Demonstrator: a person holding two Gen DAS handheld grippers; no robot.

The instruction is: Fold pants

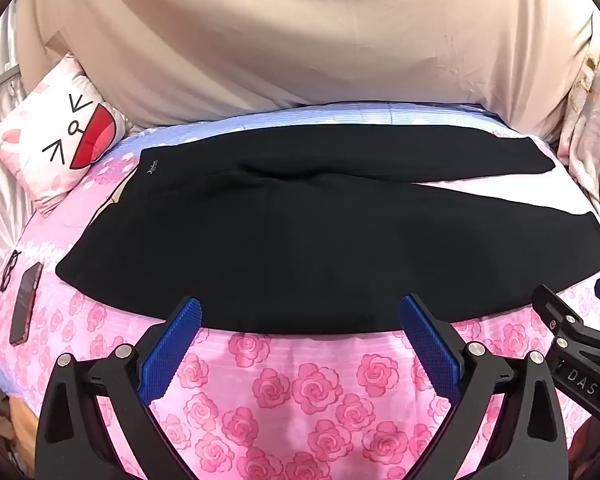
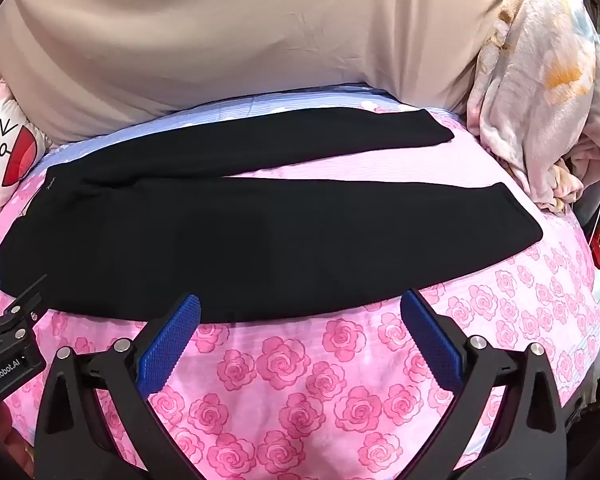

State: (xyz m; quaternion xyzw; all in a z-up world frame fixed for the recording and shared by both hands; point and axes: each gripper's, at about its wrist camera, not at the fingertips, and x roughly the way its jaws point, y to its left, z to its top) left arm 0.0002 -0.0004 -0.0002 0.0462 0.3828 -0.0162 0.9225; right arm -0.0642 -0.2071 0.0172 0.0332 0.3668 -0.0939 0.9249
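Observation:
Black pants (image 1: 300,240) lie flat across a bed with a pink rose-print sheet (image 1: 300,392), waistband to the left, two legs spread apart to the right. My left gripper (image 1: 300,312) hovers open over the near edge of the pants, nothing between its blue pads (image 1: 172,344). In the right wrist view the same pants (image 2: 260,232) stretch across the bed, and my right gripper (image 2: 300,308) stands open above their near edge, also with nothing in it. Each gripper shows at the side of the other's view: the right gripper (image 1: 572,332), the left gripper (image 2: 8,320).
A white cartoon-face pillow (image 1: 56,140) leans at the back left. A phone (image 1: 26,304) and glasses (image 1: 10,270) lie on the sheet left of the pants. A beige cloth (image 1: 300,40) covers the wall behind. A bundled floral blanket (image 2: 540,92) sits at the right.

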